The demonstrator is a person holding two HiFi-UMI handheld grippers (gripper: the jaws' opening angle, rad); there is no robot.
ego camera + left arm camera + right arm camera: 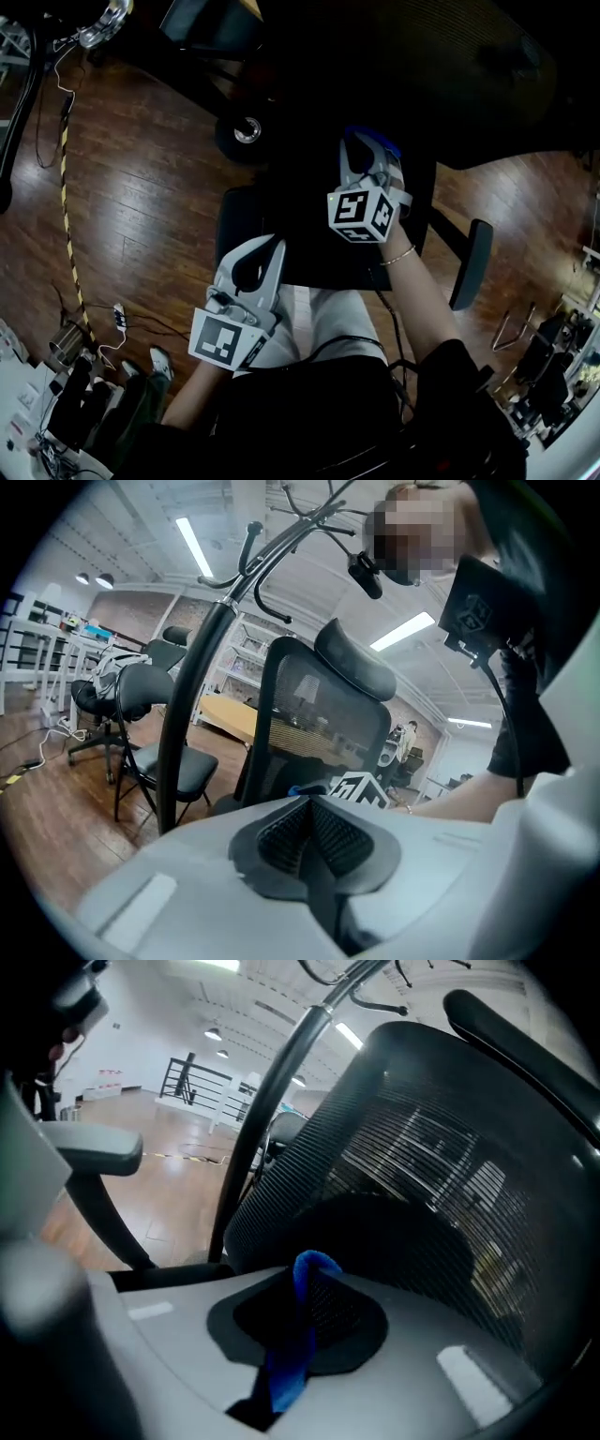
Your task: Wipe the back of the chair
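The right tongs pinch a blue cloth - soft, limp, light - with a tuft poking past the tips, near the chair back, a mesh that probably gives under pressure. The left tongs are closed on nothing.

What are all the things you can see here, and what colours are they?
chair back: one, black mesh, close in front of the person
cloth: one, blue, held by the right gripper
coat stand: one, black, beside the mesh chair
other chairs: at least two, black, farther back on the left
floor: brown wood, under everything
striped line: one, yellow and black, on the floor at left
left gripper: one, white and grey, jaws together, empty
right gripper: one, white and grey, jaws shut on the cloth
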